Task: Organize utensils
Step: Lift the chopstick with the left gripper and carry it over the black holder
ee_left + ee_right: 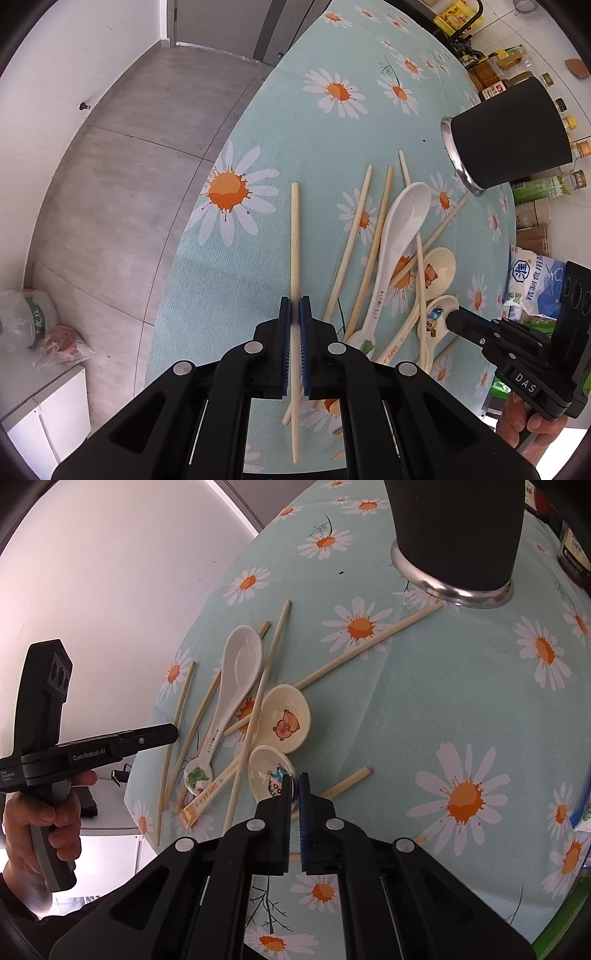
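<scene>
Clamped between the blue pads of the left tongs (pixel 295 306) was a pale wooden chopstick (pixel 294 236), its long end reaching ahead of the pads over the daisy-print tabletop (pixel 258 110) and its short end trailing back under them. Just right of those tongs lay a loose heap: more chopsticks (pixel 369 236) crossing one another, a white spoon (pixel 402 229) with its bowl pointing away, then a cream spoon with a bear print (pixel 436 269) further right. Beyond the heap, ahead and to the right, stood a black holder with a metal base rim (pixel 506 136).

At the right side of the heap, the right tongs (pixel 294 779) were clenched on the rim of a small cream spoon with a cartoon print (pixel 267 771), which rested on the cloth between the bear spoon and the pads. A short chopstick end (pixel 349 782) lay just right of these tongs.
</scene>
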Motion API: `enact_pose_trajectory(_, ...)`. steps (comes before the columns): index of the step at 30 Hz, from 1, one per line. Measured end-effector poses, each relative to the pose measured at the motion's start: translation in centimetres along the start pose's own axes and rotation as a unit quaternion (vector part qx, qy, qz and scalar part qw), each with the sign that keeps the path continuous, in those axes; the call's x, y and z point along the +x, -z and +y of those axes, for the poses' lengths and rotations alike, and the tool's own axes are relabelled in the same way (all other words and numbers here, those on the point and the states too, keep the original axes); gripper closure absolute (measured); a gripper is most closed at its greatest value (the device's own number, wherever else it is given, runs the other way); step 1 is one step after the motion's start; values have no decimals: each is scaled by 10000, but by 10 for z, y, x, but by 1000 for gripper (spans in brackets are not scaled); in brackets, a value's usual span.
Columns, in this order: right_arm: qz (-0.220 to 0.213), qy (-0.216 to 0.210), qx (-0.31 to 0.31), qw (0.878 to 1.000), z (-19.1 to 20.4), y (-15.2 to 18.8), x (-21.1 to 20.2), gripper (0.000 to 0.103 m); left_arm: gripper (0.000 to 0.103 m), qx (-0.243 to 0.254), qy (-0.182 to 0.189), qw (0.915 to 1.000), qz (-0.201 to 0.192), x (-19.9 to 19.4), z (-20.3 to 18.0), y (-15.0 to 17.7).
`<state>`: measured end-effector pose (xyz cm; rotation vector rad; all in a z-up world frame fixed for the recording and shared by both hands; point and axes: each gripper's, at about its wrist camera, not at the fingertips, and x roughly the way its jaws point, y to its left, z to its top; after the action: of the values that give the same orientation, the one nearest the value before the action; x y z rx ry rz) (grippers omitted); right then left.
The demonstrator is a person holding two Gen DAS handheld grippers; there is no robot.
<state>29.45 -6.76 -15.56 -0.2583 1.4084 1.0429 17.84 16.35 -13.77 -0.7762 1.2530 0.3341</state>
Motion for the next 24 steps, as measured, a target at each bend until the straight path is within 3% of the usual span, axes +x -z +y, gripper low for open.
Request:
enact_pose_trajectory(14,-468,367,-57,9982,12,14,-48,99,99,300,342,9989,-123,-13,-11,-11)
enact_pose_trajectory(24,-1331,808,160,9877,20,9,-108,99,99,955,627,9923,-488,-42,-41,-31)
